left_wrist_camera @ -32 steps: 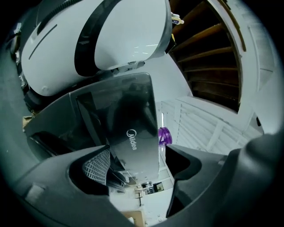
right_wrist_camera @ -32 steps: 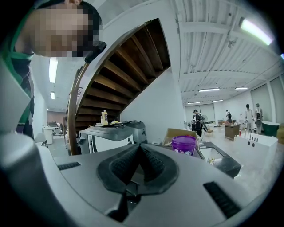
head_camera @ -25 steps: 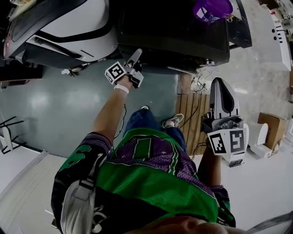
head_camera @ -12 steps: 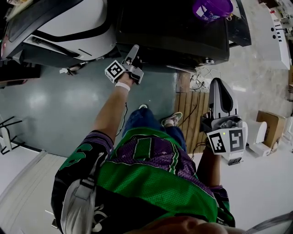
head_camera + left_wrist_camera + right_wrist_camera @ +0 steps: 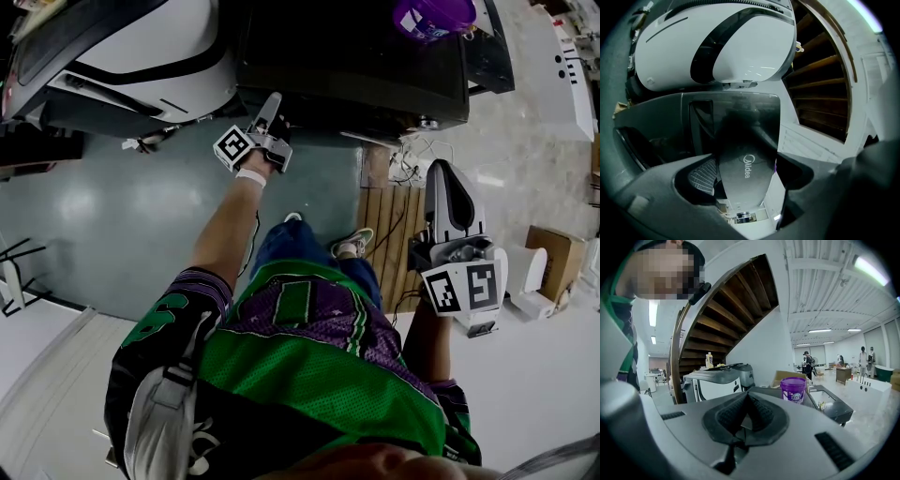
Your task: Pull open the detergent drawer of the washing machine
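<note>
Head view: person in a green and purple jersey (image 5: 309,356), both arms out.

Right gripper (image 5: 444,178) held up near the body, over a slatted wooden board (image 5: 392,230) on the floor. Jaws pressed together, ribbed pads meeting, nothing between them.

Left gripper (image 5: 272,105) farther out at the end of a straight arm. Its tips are at the upper left front corner of the dark washing machine (image 5: 356,66).

Left gripper view: jaws spread and straddling the detergent drawer (image 5: 745,164), a dark grey panel with a white Midea logo. Ribbed left pad (image 5: 702,176) sits just beside the panel's left edge. A strip of pale surface shows between the panel and the right jaw, so no pinch. Cannot tell whether the drawer sits flush or is partly out.

Beyond: purple tub (image 5: 433,19) on top of the washing machine. White-and-black appliance (image 5: 141,56) just beside it on the left. Wooden staircase (image 5: 820,79) behind.
</note>
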